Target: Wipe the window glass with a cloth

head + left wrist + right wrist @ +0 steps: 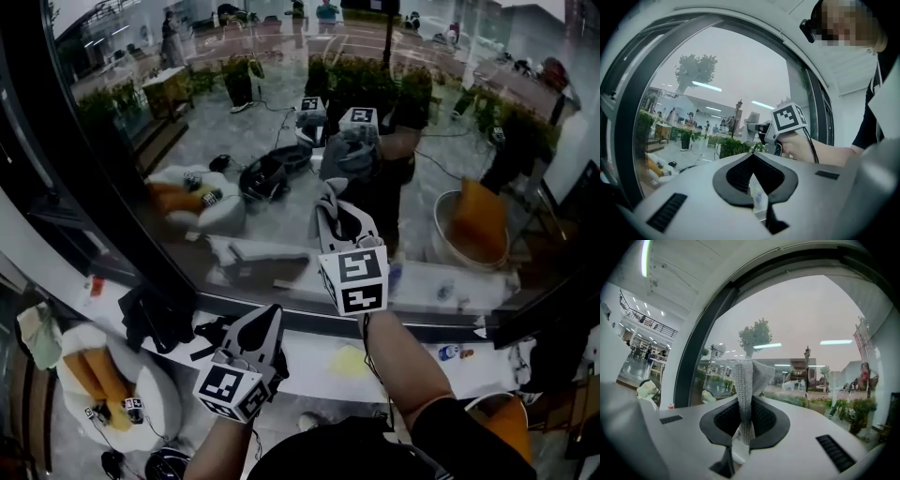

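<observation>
And there we had it, the right gripper (749, 401) up high with its jaws pinched tight on the grey knitted cloth (751, 376). That strip stood out of the tips along the line of the jaws, with a loose fold flopping over at the far end. The window glass (234, 112) lay dead ahead of it. In the head view we saw the cloth's free end meet its own reflection on the pane, so we judged it at the glass or just shy of it, though we could not swear to contact. That was the relation that mattered: cloth leading, pane straight in front, nothing between them. The left gripper (753, 159) sat lower and further back, down near the white sill (309, 361) under the dark frame (84, 178). Its jaws were pressed together at the tips and carried no cloth. All we could make out through the slit behind them was a pale something we could not name. So the right hand was clearly the nearer one and the one doing the work, and the left looked idle to us. We reckoned the next stroke called for keeping that loose fold flat to the pane while sweeping sideways. The risk we saw was the narrow strip dragging edge-on and covering only a thin line of glass.
</observation>
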